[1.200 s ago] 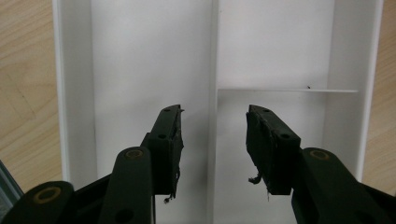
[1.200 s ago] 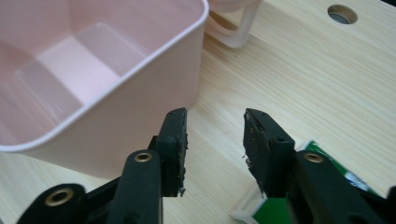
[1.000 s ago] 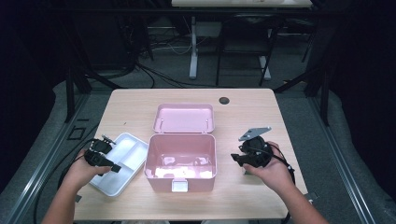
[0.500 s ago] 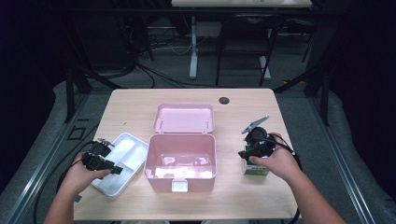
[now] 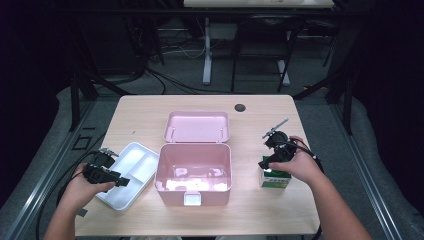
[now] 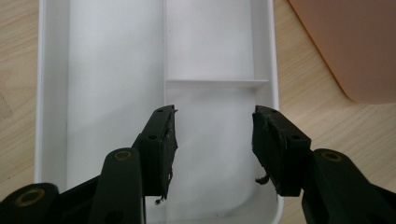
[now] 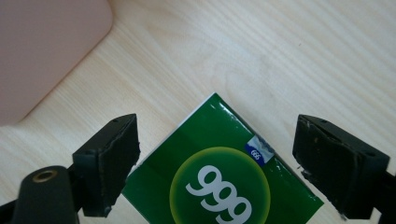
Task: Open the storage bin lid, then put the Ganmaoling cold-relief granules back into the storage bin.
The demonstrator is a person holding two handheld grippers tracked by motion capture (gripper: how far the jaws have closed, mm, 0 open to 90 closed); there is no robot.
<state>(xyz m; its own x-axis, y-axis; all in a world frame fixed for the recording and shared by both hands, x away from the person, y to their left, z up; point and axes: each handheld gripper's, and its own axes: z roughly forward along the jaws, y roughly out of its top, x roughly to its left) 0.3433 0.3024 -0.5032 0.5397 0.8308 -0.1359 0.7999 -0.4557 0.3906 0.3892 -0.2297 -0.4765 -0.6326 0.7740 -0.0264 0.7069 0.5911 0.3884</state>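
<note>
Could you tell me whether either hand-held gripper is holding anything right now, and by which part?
Nothing is held. The right hand-held gripper has just opened, its jaws apart either side of the green box. The left hand-held gripper is open over the white tray.

Both forearms come in from the near edge. The left hand grips the left tongs low and level, jaws wide apart with nothing between them. The right hand holds the right tongs pointing down; their jaws have just been opening and stand wide, pads pressing on nothing.
</note>
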